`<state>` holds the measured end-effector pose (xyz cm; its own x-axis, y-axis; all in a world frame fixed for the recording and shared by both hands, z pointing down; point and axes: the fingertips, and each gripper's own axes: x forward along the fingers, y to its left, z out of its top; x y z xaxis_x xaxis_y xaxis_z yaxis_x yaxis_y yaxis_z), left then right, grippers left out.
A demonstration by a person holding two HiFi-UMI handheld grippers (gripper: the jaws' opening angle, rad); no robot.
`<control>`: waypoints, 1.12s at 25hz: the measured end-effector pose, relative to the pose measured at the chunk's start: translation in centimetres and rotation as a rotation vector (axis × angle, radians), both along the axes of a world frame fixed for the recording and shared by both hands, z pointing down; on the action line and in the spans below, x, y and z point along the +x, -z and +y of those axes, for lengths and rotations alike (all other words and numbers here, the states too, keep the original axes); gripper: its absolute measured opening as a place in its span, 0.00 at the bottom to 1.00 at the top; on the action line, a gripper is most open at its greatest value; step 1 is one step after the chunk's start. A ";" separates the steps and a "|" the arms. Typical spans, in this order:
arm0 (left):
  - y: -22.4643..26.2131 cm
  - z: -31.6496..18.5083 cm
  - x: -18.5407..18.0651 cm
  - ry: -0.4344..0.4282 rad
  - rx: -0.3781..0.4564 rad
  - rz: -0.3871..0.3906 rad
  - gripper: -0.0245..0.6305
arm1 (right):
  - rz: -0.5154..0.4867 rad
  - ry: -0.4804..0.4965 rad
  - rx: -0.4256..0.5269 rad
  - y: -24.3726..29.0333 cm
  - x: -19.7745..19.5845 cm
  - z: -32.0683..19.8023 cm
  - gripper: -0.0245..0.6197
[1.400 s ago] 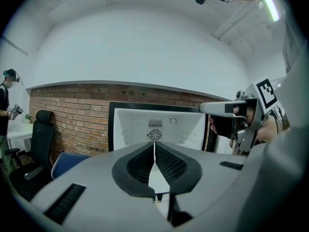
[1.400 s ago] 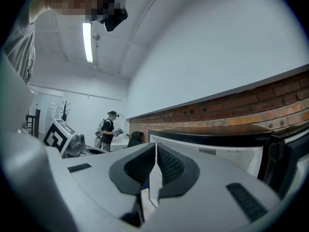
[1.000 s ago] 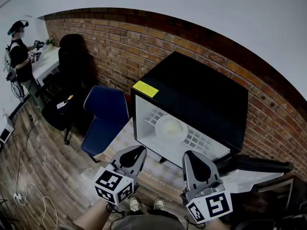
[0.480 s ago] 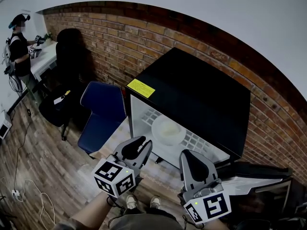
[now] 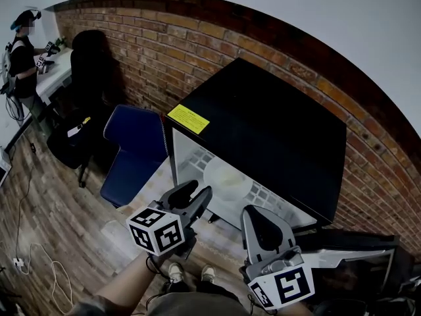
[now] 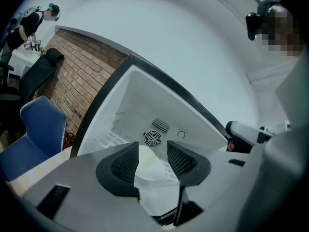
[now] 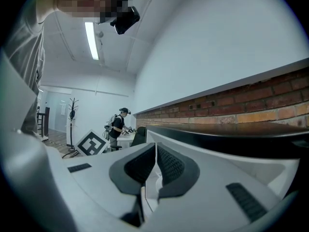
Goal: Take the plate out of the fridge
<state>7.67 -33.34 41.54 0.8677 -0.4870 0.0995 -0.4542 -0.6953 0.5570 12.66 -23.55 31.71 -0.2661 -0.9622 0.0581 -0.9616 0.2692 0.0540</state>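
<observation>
We see a black box-shaped fridge (image 5: pixel 263 130) with a smooth, matt shell, and a yellow rectangular sticker (image 5: pixel 188 118) on its top that looks like paper. Its white inner walls (image 6: pixel 140 100) look like smooth plastic. The pale round plate (image 5: pixel 227 176) has a smooth, faintly shiny surface. The red brick wall (image 5: pixel 197 45) is rough, the brown wood-plank floor (image 5: pixel 52 222) dull, and the blue padded chair (image 5: pixel 135 150) matt, seemingly cloth-covered.

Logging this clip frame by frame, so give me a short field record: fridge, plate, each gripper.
fridge: black, open, by the brick wall
plate: pale, on the wire shelf inside, untouched
left gripper: before the opening, jaws opening, nothing gripped
right gripper: lower, jaws together, empty
stage: plate not yet taken out
</observation>
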 end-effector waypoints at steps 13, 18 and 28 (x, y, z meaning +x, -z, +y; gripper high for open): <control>-6.9 -1.8 2.2 -0.054 -0.352 0.123 0.34 | 0.008 -0.013 -0.072 -2.2 0.2 -1.4 0.09; -8.3 -1.9 3.1 -0.066 -0.488 0.194 0.34 | 0.018 -0.014 -0.093 -3.0 -0.1 -1.5 0.09; -9.8 -2.3 4.5 -0.071 -0.632 0.268 0.34 | 0.010 -0.027 -0.116 -4.1 0.3 -1.4 0.09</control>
<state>12.18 -35.60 51.30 0.9297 -0.3472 0.1230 -0.2095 -0.2236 0.9519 12.92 -24.94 35.81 -0.2390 -0.9557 0.1718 -0.9681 0.2482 0.0336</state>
